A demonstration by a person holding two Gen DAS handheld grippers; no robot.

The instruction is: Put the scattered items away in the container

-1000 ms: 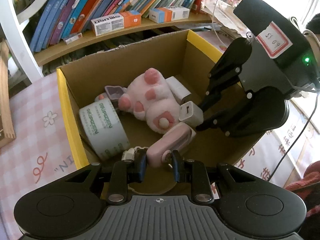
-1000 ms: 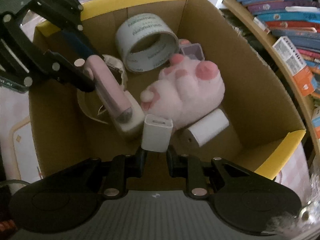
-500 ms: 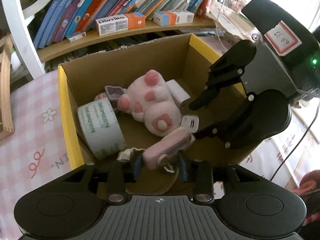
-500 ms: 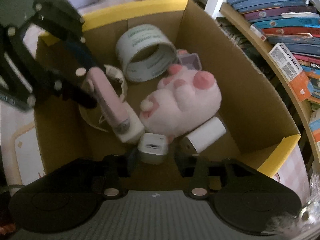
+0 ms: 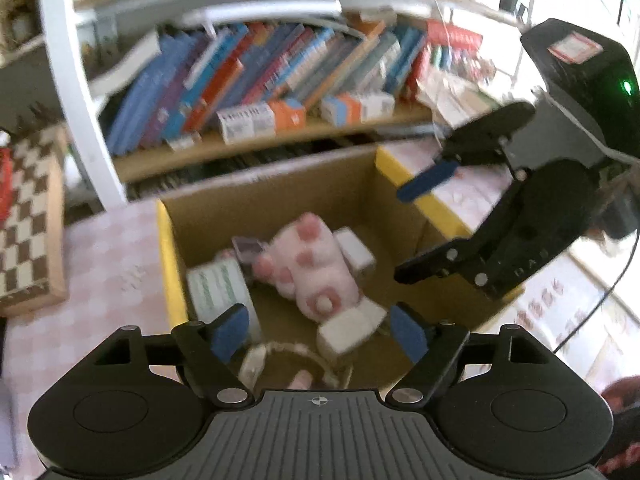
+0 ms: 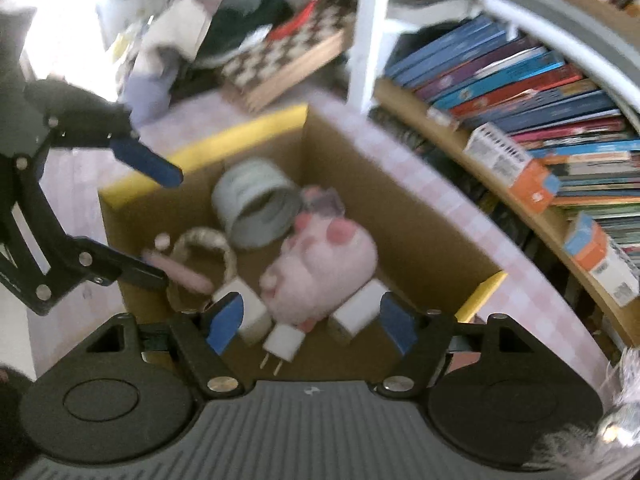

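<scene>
Blue-padded jaws of the left hand-held gripper (image 5: 320, 330) and the right hand-held gripper (image 6: 308, 322) have just been opening and now stand wide with nothing between them, both above the brown cardboard box with yellow rim (image 6: 240, 140). Inside, nearest the right one, lies a white plug charger (image 6: 285, 342), then a white-and-pink oblong gadget (image 5: 352, 326), a fluffy pink plush toy (image 6: 320, 268), and a grey-green tape roll (image 6: 256, 208). Beyond, on the pink checked surface (image 5: 116, 276), rises a bookshelf (image 5: 256, 76).
</scene>
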